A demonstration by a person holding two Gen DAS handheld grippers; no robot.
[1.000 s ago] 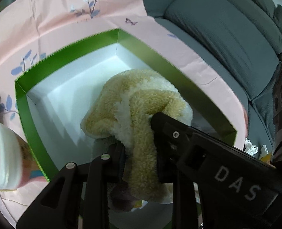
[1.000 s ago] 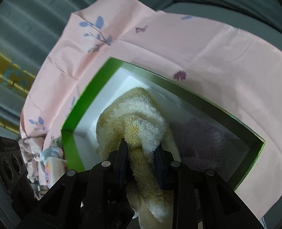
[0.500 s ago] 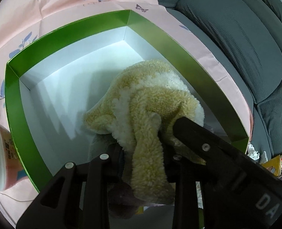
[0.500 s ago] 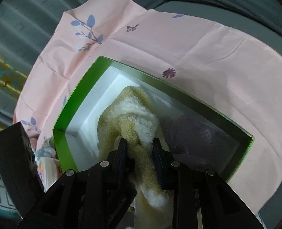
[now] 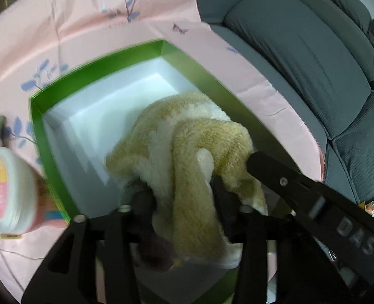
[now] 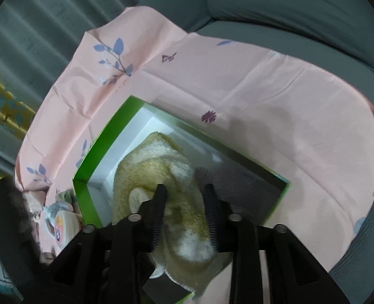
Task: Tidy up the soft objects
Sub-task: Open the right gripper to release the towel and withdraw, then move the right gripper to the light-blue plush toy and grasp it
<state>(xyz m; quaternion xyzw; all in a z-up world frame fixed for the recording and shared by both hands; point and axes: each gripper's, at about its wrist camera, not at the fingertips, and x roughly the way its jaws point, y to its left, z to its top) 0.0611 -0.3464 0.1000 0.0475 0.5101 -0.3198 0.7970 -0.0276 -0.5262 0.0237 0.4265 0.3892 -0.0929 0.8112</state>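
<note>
My left hand-held gripper [image 5: 184, 190] is clamped narrow on a fold of the tan-and-cream fleece plush [image 5: 187, 147], which droops through the jaws toward me and piles up ahead inside the green box [image 5: 98, 76]. In the right wrist view my right hand-held gripper [image 6: 184, 202] straddles the same plush [image 6: 161, 177]; its jaws look a little parted, the pile bulging between the ribbed pads [image 6: 209, 215], so I judge that grip loose or just let go. The plush's long axis runs from both grippers away toward the box's far corner, with its near end hanging over the near wall. A dull purple soft item [image 6: 232, 177] lies beside it, on the right within the box. The box sits on a pink floral cloth [image 6: 263, 88] spread over a grey sofa [image 5: 313, 63]; a white-lidded tub [image 5: 7, 190] stands just outside the box's left wall. Both grippers are about equally near, and the left has the firmer hold, so lowering the near end falls to it.
</note>
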